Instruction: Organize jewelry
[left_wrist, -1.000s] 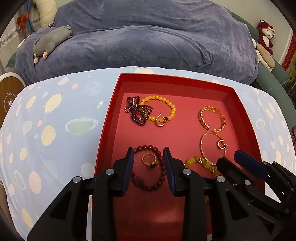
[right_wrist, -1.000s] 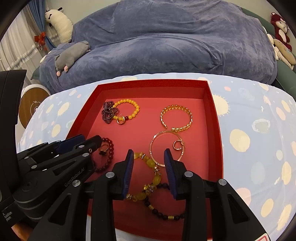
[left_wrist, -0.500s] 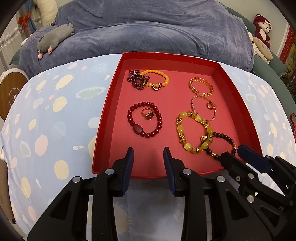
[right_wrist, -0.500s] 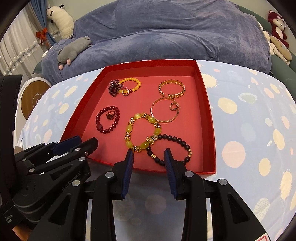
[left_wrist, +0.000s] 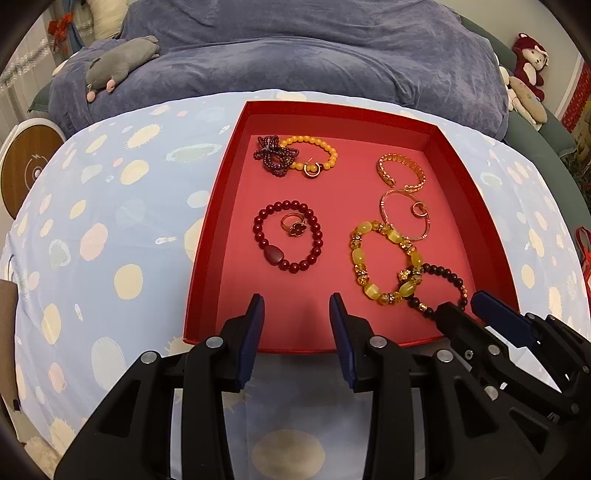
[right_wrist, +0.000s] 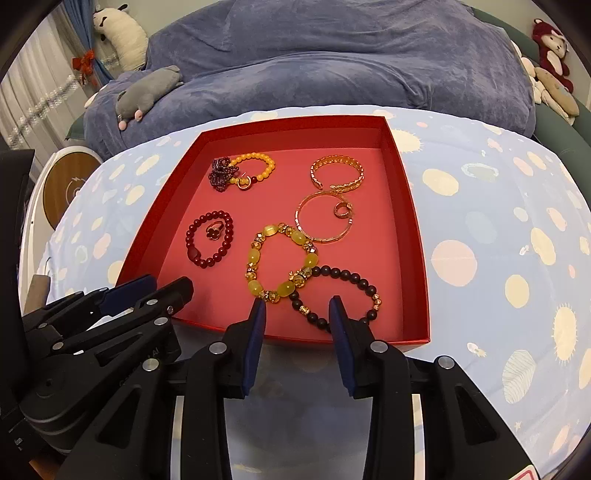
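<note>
Both grippers, left (left_wrist: 295, 306) and right (right_wrist: 295, 308), released, 2 flat blue pads apart, nothing between. Ahead: glossy beaded bracelets (left_wrist: 287, 236), thin metal bangles (right_wrist: 325, 218) inside square red tray (right_wrist: 413, 229).

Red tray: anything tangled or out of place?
Mostly tidy in the red tray. The yellow chunky bracelet overlaps both the thin gold bangle and the dark bead bracelet, instead of lying apart.
</note>
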